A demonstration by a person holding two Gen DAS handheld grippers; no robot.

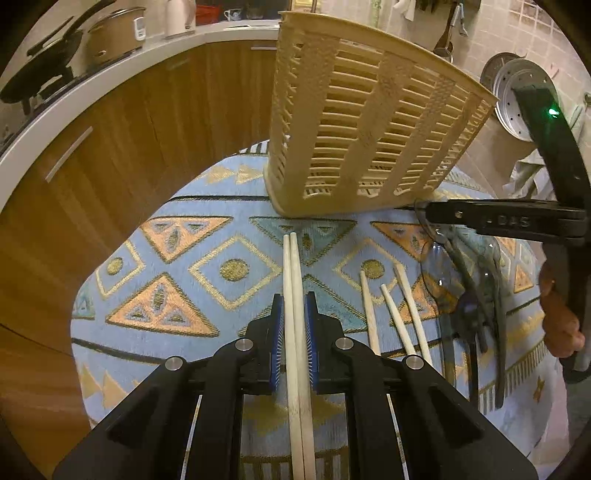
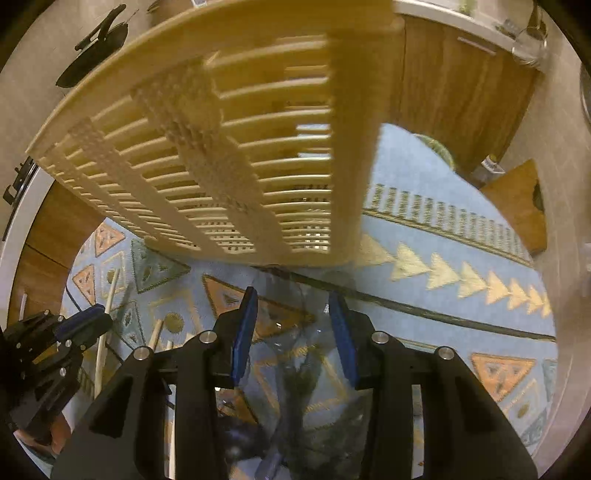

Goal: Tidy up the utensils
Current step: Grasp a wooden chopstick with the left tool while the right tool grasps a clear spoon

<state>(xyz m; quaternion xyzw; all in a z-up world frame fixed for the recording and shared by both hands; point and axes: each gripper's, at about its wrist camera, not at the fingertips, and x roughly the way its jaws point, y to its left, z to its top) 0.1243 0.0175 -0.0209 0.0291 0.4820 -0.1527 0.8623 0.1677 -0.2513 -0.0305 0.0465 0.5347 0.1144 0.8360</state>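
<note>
My left gripper [image 1: 294, 306] is shut on a pair of pale wooden chopsticks [image 1: 294, 280] that point toward the cream slatted utensil basket [image 1: 362, 122], which stands on the patterned blue cloth [image 1: 207, 258]. Three more chopsticks [image 1: 395, 314] lie to the right on the cloth. My right gripper [image 2: 291, 306] is open over several clear, dark-tinted plastic utensils [image 2: 295, 376] lying between its fingers, close under the basket [image 2: 229, 155]. Those utensils also show in the left wrist view [image 1: 469, 288], under the right gripper [image 1: 428, 212].
Wooden cabinets [image 1: 122, 122] with a white counter curve around the table on the left, holding a pan and a pot [image 1: 114, 33]. A metal steamer plate [image 1: 521, 96] hangs at the right. A wooden stool [image 2: 517, 206] stands beyond the table edge.
</note>
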